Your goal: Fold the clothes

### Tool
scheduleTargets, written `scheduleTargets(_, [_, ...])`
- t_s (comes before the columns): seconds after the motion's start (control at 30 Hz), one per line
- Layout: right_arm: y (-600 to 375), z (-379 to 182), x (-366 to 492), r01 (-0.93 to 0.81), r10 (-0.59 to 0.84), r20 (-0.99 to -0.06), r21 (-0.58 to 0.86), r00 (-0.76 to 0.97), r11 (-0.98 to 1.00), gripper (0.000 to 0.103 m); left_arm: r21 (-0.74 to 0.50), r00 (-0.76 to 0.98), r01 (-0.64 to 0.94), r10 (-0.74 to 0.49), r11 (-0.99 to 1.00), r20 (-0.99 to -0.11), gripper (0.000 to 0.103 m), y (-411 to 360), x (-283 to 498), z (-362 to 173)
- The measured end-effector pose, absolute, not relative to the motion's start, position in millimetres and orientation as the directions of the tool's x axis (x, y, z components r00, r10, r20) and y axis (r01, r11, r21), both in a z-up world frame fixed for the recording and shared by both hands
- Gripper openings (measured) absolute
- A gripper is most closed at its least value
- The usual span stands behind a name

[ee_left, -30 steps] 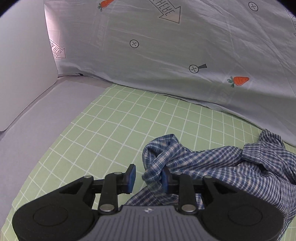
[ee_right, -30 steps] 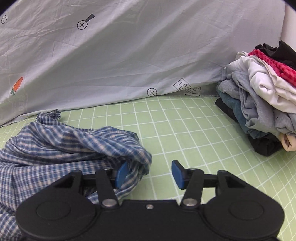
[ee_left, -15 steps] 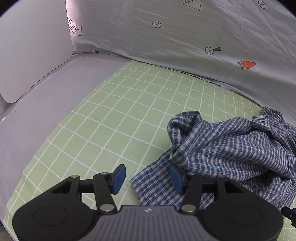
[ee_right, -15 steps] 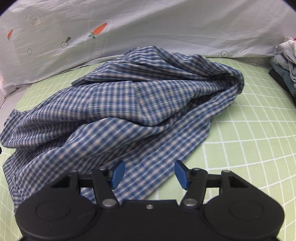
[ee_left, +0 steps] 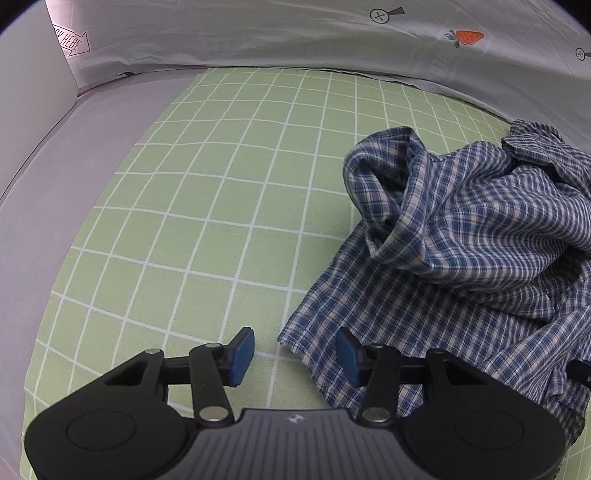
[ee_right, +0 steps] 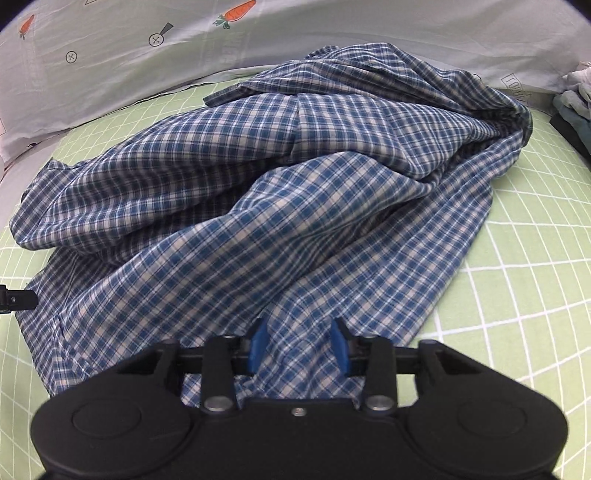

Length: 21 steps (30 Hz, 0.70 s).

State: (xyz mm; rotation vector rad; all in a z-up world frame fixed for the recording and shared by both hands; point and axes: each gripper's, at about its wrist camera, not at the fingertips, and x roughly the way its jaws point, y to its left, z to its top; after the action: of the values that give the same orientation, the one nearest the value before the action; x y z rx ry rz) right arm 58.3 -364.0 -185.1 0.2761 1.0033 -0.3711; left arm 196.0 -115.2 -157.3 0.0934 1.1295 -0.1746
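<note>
The shirt [ee_right: 280,192] is thin woven cloth in a blue and white check, matt, soft and heavily creased, with a stitched hem along its edge. It lies on a green sheet [ee_left: 207,206] of smooth matt cloth printed with a white grid. Behind hangs a pale grey cloth [ee_left: 258,33], thin and finely wrinkled, printed with carrots and arrows. The left gripper [ee_left: 293,354] and right gripper [ee_right: 298,349] are matt black plastic with dull silver metal pins, their pads [ee_left: 242,350] a blue rubbery material. The grey panel [ee_left: 280,443] is ribbed plastic.
</note>
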Motion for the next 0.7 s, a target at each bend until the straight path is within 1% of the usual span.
scheduleTargets(0.03, [-367,-184,54,0.439,-0.178,-0.858,0.060,0.482,0.897,0.010,-0.009,0.420,0.180,-0.085,0.984,-0.904,0.016,-117,193,-158])
scheduleTargets(0.1, [-373,-181,41,0.456,-0.204,-0.849,0.048,0.488,0.889,0.004,-0.002,0.429,0.165,-0.074,0.986,-0.900,0.010,-119,185,-159])
scheduleTargets(0.13, [-377,-178,34,0.461,-0.220,-0.843,0.036,0.490,0.886,0.003,-0.012,0.433,0.146,-0.075,0.989,-0.898,0.001,-118,180,-159])
scheduleTargets(0.37, [-419,-168,-18,0.514,-0.297,-0.823,-0.008,0.484,0.858,0.002,-0.054,0.460,-0.023,-0.038,0.998,-0.887,0.001,-109,126,-152])
scheduleTargets(0.7, [-502,-163,-114,0.568,-0.348,-0.821,-0.034,0.453,0.822,0.002,-0.024,0.461,-0.203,0.074,0.979,-0.884,0.001,-124,35,-144])
